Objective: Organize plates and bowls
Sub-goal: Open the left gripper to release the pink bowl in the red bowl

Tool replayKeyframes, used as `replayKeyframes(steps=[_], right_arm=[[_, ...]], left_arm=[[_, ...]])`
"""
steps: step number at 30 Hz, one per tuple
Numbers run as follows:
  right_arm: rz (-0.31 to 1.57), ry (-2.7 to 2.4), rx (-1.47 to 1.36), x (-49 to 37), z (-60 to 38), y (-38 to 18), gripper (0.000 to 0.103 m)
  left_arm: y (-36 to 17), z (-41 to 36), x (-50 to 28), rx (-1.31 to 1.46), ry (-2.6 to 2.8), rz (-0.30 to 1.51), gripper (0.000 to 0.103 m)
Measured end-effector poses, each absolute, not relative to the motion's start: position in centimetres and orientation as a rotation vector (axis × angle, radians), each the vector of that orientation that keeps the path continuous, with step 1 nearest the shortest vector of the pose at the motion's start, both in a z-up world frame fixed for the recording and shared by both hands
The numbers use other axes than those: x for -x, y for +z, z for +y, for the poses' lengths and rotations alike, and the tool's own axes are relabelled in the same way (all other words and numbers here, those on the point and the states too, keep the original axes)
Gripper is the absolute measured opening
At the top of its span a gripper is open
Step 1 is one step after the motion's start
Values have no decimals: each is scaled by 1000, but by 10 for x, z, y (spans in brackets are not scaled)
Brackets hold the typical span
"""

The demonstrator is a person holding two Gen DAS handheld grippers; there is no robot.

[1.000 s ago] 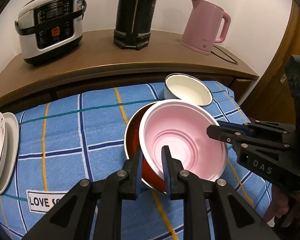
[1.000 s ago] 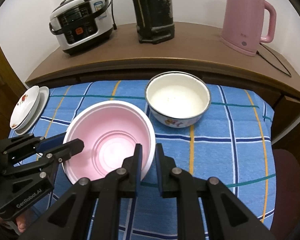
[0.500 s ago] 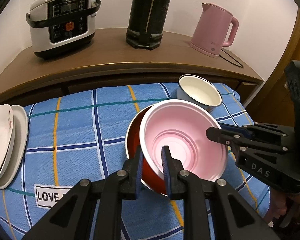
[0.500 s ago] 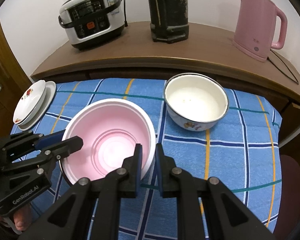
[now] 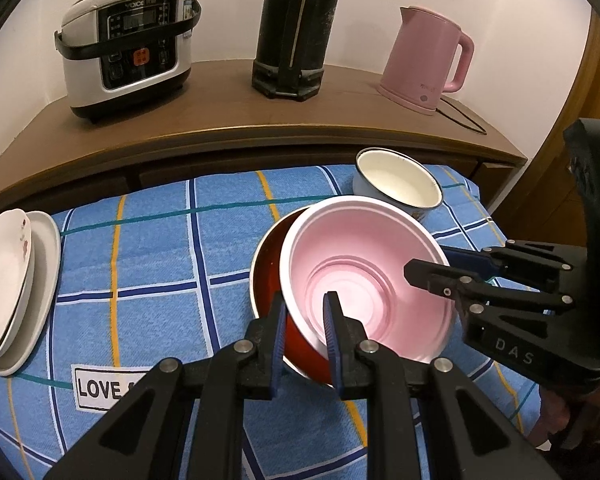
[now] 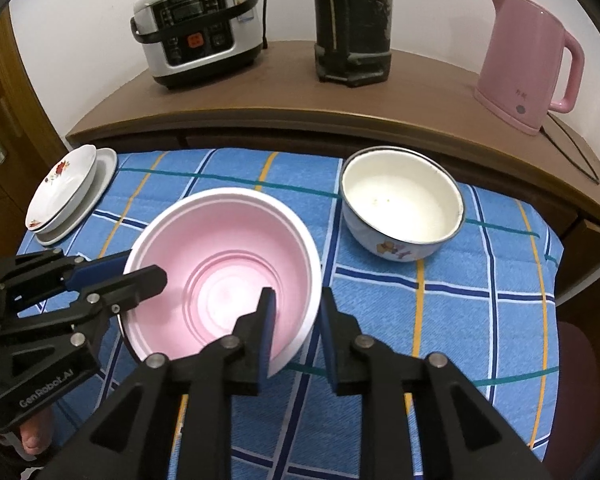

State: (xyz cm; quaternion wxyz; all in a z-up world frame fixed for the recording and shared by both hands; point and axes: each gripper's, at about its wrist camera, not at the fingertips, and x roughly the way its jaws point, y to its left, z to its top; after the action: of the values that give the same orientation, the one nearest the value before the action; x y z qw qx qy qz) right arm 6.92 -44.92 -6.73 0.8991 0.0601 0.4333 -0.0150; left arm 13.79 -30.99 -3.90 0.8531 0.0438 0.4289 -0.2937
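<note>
A pink bowl (image 5: 364,280) (image 6: 220,268) sits nested inside a red bowl (image 5: 268,276) on the blue checked cloth (image 6: 440,320). My left gripper (image 5: 305,312) (image 6: 142,268) is shut on the pink bowl's near-left rim, with the red bowl's wall also between its fingers. My right gripper (image 6: 296,320) (image 5: 428,266) straddles the opposite rim, one finger inside and one outside. Its jaws are opening and a gap shows at the inner pad. A white enamel bowl (image 6: 400,204) (image 5: 398,184) stands behind on the right. Stacked white plates (image 6: 64,192) (image 5: 4,280) lie at the cloth's left edge.
Behind the cloth runs a wooden sideboard (image 6: 300,92) with a rice cooker (image 6: 200,28), a tall black flask (image 6: 352,20) and a pink kettle (image 6: 528,60) with its cord. A doorframe stands at the far left. Part of a hand (image 6: 32,440) shows under the left gripper.
My right gripper's jaws have parted from the pink bowl's rim, which they pinched before. The left gripper keeps its grip. The bowls stay in place.
</note>
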Motion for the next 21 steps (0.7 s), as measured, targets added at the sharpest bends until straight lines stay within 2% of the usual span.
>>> replayKeyframes(steps=[8, 10, 12, 16, 21], right_arm=[[891, -22, -140, -67, -448, -66, 23], [887, -21, -143, -66, -448, -66, 27], [885, -20, -143, -66, -448, -66, 36], [873, -25, -146, -65, -448, -63, 39], [870, -29, -140, -64, -447, -61, 42]], left_arm=[[-40, -308, -138, -76, -621, 908, 20], [-40, -307, -139, -70, -622, 909, 22], [-41, -308, -139, -67, -628, 912, 29], [-41, -310, -136, -72, -631, 912, 48], [-40, -311, -134, -75, -637, 904, 51]])
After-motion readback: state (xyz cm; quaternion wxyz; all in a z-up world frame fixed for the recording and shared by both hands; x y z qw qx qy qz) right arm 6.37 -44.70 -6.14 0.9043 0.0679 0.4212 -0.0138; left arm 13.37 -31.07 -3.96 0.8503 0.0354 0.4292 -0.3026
